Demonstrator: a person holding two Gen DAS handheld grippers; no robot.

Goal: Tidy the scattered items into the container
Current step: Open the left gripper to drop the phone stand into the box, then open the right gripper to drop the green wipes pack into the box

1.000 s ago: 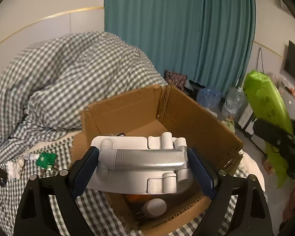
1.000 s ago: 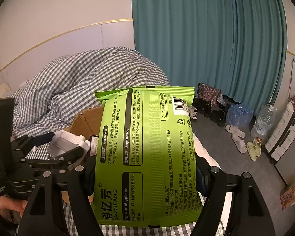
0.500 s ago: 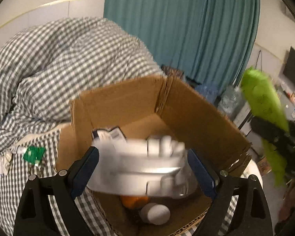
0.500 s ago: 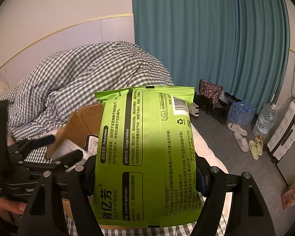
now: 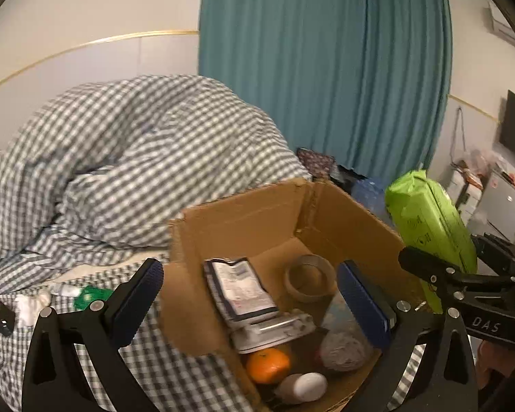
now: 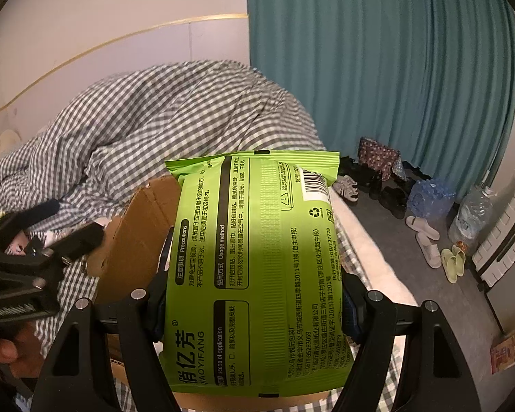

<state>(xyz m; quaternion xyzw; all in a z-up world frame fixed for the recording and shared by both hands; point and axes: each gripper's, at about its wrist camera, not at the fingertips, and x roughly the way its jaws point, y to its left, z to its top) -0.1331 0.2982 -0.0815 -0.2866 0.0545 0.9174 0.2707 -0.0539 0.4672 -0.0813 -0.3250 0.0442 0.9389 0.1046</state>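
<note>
An open cardboard box [image 5: 243,219] sits on the checked bed. Inside lie a silver-white folding stand [image 5: 274,329], a printed packet [image 5: 240,288], a tape roll [image 5: 310,283], an orange [image 5: 267,365] and a white rounded item [image 5: 305,386]. My left gripper [image 5: 249,267] hovers over the box's near-left corner with its jaws opening and nothing between the pads. My right gripper [image 6: 254,292] is shut on a green wipes pack [image 6: 257,257], held upright at the box's right side. The pack [image 5: 429,219] also shows in the left wrist view.
A green card [image 5: 89,297], a small tube [image 5: 63,288] and white bits [image 5: 31,305] lie on the sheet left of the box. A rumpled checked duvet [image 5: 137,158] rises behind. Slippers [image 6: 425,237], water bottles [image 6: 432,199] and a white suitcase [image 6: 501,240] stand on the floor at right.
The left gripper let go of the silver stand, which dropped into the box; its jaws spread wider and it shifted left. The right gripper kept the green pack and moved closer to the box.
</note>
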